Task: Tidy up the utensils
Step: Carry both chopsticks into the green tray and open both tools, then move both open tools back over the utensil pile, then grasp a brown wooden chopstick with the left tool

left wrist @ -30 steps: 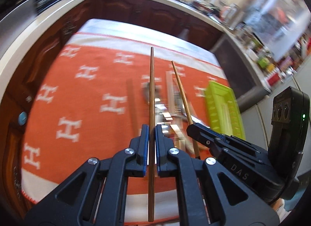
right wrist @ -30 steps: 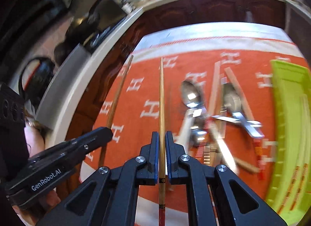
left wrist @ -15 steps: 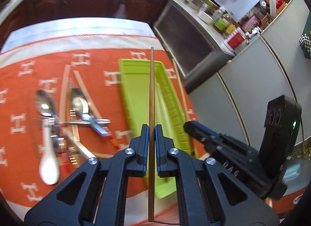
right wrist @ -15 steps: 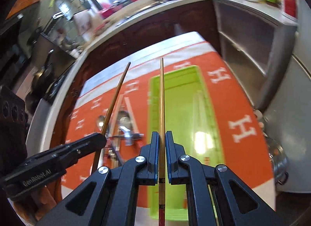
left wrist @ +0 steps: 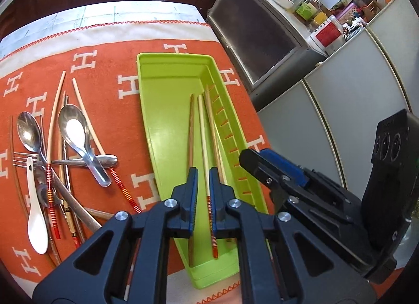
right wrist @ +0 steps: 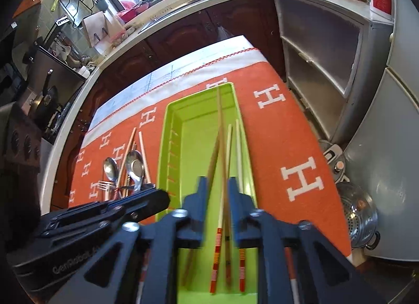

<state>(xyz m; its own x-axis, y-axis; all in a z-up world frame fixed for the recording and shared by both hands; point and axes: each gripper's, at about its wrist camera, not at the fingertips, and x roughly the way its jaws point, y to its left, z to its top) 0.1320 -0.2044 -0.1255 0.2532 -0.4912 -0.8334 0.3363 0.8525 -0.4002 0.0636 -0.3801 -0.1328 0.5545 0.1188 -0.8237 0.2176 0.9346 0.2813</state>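
A long lime-green tray [left wrist: 167, 110] lies on the orange cloth and holds several chopsticks [left wrist: 190, 131]. My left gripper [left wrist: 203, 173] hovers open over the tray's near half, with nothing between its fingers. My right gripper [right wrist: 218, 182] is also open above the tray [right wrist: 193, 126]; a red-banded chopstick [right wrist: 221, 173] lies loose between its fingers, its far tip on the tray's far rim. Other chopsticks [right wrist: 237, 147] lie flat in the tray. The right gripper also shows in the left wrist view [left wrist: 264, 162].
A heap of metal spoons [left wrist: 73, 126], a fork, a white ceramic spoon [left wrist: 35, 215] and more chopsticks lies on the cloth [left wrist: 104, 73] left of the tray. Cabinets and a fridge stand to the right. A steel pot [right wrist: 361, 215] sits on the floor.
Both grippers have opened. The chopstick each one held now lies in the green tray. Both grippers have come lower over the tray.
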